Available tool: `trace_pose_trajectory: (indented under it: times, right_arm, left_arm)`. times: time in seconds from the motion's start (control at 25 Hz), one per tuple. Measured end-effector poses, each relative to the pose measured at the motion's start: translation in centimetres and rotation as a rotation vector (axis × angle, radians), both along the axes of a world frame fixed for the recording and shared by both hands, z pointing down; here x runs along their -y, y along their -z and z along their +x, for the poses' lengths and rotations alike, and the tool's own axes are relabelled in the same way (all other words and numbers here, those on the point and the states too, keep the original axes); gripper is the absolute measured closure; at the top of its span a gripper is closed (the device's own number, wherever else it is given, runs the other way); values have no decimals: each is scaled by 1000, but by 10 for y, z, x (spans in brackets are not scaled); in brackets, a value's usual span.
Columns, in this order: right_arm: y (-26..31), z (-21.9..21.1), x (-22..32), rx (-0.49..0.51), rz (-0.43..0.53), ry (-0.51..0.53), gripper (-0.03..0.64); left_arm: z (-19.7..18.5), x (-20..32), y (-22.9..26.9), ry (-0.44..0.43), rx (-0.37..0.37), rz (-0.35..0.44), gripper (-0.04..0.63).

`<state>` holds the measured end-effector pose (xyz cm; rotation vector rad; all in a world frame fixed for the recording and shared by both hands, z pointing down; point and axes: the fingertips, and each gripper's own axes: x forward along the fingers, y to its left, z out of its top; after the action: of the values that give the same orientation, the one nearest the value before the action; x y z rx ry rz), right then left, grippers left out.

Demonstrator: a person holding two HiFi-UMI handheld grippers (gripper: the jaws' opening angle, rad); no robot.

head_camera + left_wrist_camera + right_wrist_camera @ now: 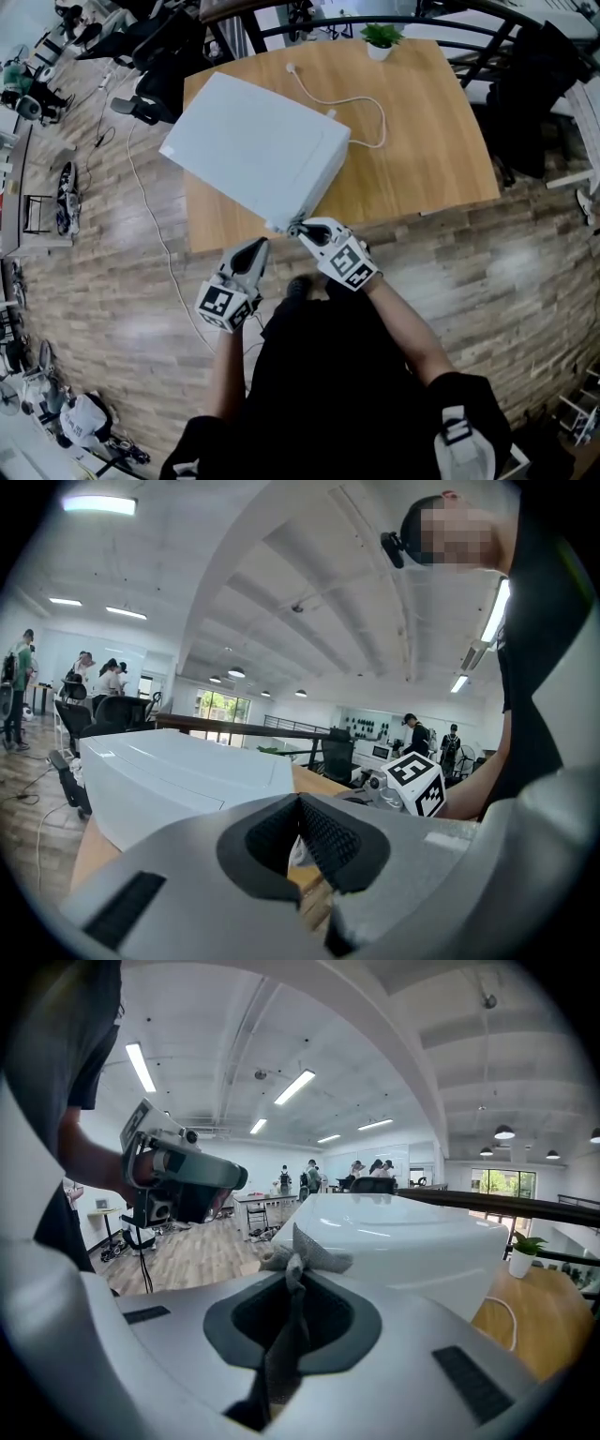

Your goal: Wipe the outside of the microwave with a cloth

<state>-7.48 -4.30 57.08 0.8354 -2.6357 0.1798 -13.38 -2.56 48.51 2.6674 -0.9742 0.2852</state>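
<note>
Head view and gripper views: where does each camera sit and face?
Head view: on the person's head, steeply down at the microwave on the wooden table; both arms, left gripper and right gripper show.
Left gripper view: along its shut jaws, past the microwave; the right gripper shows.
Right gripper view: along jaws shut on the cloth, toward the microwave; the left gripper shows.
Both gripper views share the microwave.

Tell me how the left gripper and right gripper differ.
The right gripper is shut on a grey mesh cloth; the left gripper is shut on nothing. The right gripper is at the white box-shaped microwave's near corner; the left gripper is held further back. Both point towards it.
</note>
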Motion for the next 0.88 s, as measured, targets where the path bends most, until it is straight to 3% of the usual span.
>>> trace_pose_trajectory:
  times: [0.88]
  right_arm:
    - [-6,79,89,-38,39,-119,595]
  left_arm:
    - [1,7,-10,133,39,-36,595]
